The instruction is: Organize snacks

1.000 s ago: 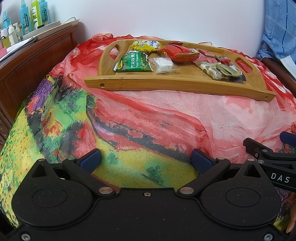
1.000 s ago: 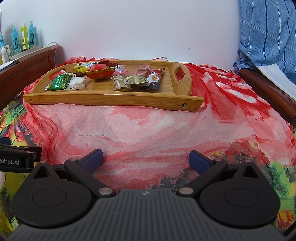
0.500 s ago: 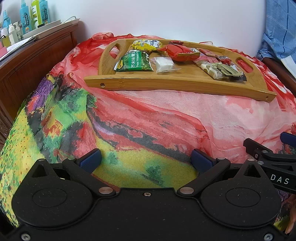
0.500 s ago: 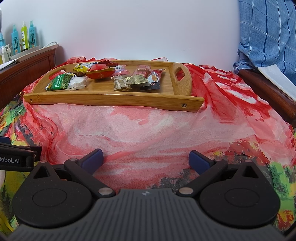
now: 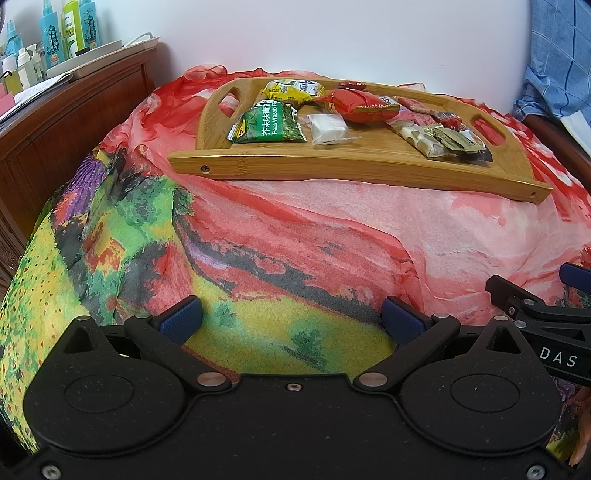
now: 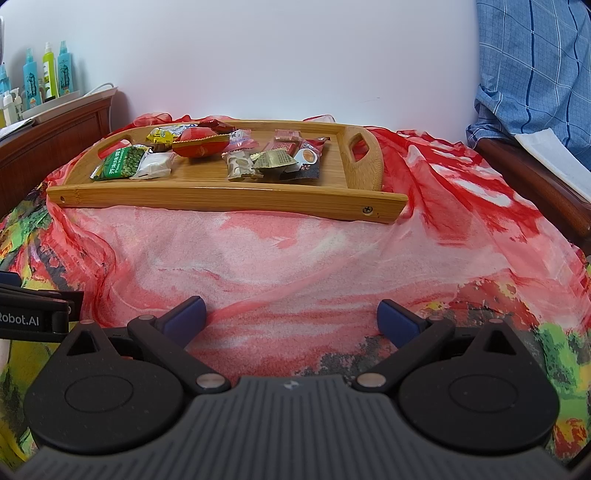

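A bamboo tray (image 5: 332,166) (image 6: 207,192) lies on a colourful cloth and holds several snack packets: a green pea packet (image 5: 267,123) (image 6: 120,164), a white packet (image 5: 327,127) (image 6: 155,164), a red packet (image 5: 356,103) (image 6: 201,146), a yellow packet (image 5: 291,88) and small packets at the right (image 5: 436,136) (image 6: 273,160). My left gripper (image 5: 291,317) is open and empty, low over the cloth, well short of the tray. My right gripper (image 6: 291,317) is open and empty, also short of the tray.
A dark wooden cabinet (image 5: 66,122) with bottles (image 5: 70,26) stands at the left. A blue checked cloth (image 6: 532,74) and a wooden edge (image 6: 535,184) are at the right. The other gripper shows at each view's side (image 5: 546,325) (image 6: 33,314).
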A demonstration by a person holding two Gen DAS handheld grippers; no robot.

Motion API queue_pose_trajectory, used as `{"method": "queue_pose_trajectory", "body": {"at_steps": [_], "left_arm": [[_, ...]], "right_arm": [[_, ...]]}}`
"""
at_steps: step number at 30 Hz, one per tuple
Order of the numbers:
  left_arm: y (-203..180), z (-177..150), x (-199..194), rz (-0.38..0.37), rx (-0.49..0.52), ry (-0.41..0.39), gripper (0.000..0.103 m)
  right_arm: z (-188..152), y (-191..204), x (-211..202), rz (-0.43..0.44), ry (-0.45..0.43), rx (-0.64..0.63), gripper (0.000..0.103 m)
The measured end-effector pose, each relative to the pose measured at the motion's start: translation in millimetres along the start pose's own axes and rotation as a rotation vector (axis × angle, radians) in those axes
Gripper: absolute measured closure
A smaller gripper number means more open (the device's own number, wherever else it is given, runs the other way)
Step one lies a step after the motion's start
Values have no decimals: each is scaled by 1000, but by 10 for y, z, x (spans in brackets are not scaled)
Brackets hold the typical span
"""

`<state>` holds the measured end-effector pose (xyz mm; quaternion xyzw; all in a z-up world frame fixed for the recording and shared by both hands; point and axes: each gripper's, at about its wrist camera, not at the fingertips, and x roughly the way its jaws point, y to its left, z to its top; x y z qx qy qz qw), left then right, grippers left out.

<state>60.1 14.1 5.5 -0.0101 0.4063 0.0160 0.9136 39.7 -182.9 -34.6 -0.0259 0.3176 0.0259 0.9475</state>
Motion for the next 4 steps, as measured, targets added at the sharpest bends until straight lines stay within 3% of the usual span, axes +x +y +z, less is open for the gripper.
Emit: {"method": "queue_pose_trajectory", "body": {"at_steps": [4], "left_arm": [[-1, -2, -1, 0, 0, 1, 0]], "right_arm": [[0, 0, -1, 0, 0, 0, 0]]}}
